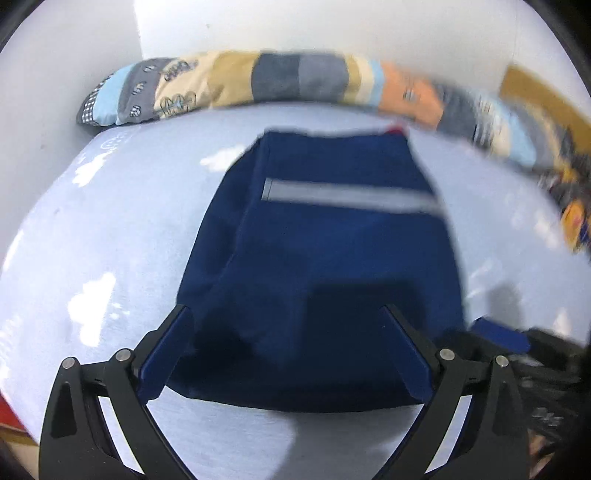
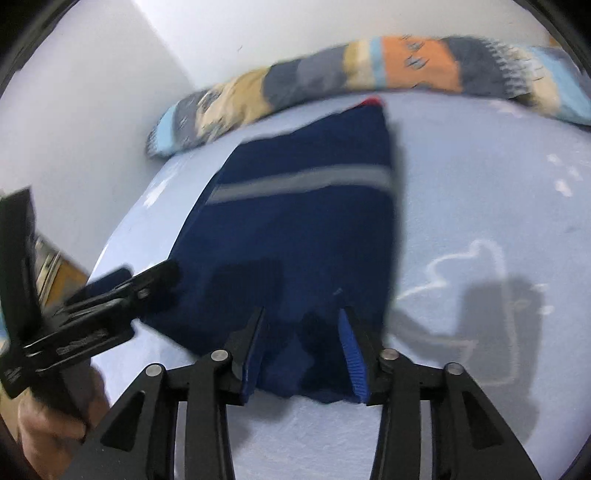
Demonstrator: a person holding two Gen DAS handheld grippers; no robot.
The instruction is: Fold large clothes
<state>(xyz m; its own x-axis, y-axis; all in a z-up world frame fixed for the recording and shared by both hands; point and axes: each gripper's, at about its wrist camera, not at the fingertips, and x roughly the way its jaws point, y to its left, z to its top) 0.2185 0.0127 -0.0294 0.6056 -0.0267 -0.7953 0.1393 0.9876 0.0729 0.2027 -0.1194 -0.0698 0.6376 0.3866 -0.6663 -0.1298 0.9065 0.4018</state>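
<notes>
A navy blue garment (image 1: 325,258) with a grey band across it lies folded into a long strip on the pale blue bed sheet (image 1: 110,221); it also shows in the right wrist view (image 2: 295,229). My left gripper (image 1: 284,314) is open above its near left end, jaws wide apart. My right gripper (image 2: 303,314) is open over the near right end, the cloth lying between its fingers. The left gripper also shows in the right wrist view (image 2: 147,280), at the garment's left edge.
A long patchwork pillow (image 1: 277,77) lies along the far edge of the bed against the white wall (image 1: 332,22). The bed sheet (image 2: 480,184) extends to the right. A brown board (image 1: 535,96) stands at the far right.
</notes>
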